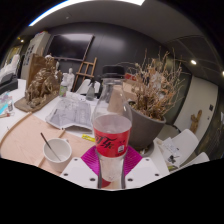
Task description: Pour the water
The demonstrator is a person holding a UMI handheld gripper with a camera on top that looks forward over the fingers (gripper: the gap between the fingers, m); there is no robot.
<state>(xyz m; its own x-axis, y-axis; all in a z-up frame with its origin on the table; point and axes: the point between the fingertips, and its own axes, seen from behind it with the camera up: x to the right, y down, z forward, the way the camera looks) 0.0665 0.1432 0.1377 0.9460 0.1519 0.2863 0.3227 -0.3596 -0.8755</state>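
Above a cluttered table (20, 140), my tongs (111, 170) clamp an upright bottle (111, 135); pouring into the cup (56, 153) not yet begun.

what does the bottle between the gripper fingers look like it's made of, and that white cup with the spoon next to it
The bottle looks like clear, glossy plastic: light passes through its upper part, and a red label wraps the lower half. It sits between the gripper fingers. The white cup seems glazed ceramic, opaque with a smooth, thick rim; hard plastic is possible.
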